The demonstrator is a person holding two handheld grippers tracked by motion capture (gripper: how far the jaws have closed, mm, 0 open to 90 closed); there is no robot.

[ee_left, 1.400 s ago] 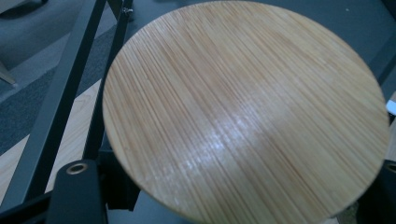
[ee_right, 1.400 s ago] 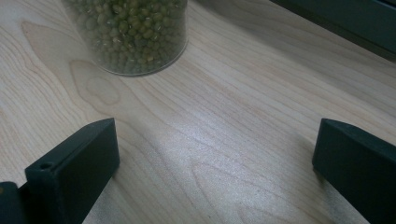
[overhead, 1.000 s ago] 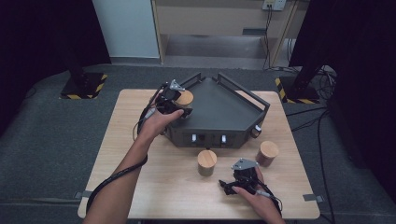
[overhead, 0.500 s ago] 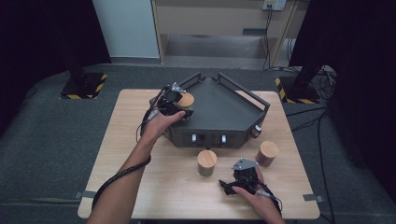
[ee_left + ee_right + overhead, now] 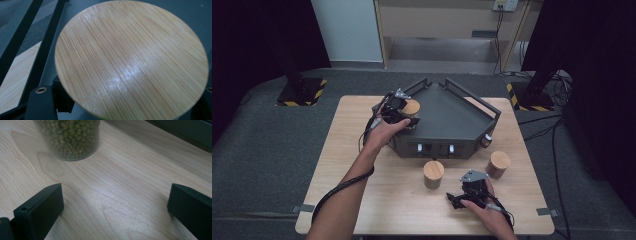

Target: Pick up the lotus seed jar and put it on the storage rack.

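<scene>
A jar with a round bamboo lid (image 5: 411,106) is at the left corner of the dark grey tray (image 5: 452,117), with my left gripper (image 5: 403,114) shut on it. In the left gripper view the lid (image 5: 130,60) is seen close up, with a black jaw at each lower corner. My right gripper (image 5: 455,199) rests low over the table's front right, open, with nothing between its fingers (image 5: 40,210). Just ahead of it stands a glass jar of green beans (image 5: 70,137), the bamboo-lidded jar (image 5: 433,173) in front of the tray.
A second lidded jar (image 5: 498,164) stands on the wooden table (image 5: 347,150) to the right of the tray's front. The tray has raised rails along its back sides and knobs on its front wall (image 5: 434,148). Dark floor surrounds the table.
</scene>
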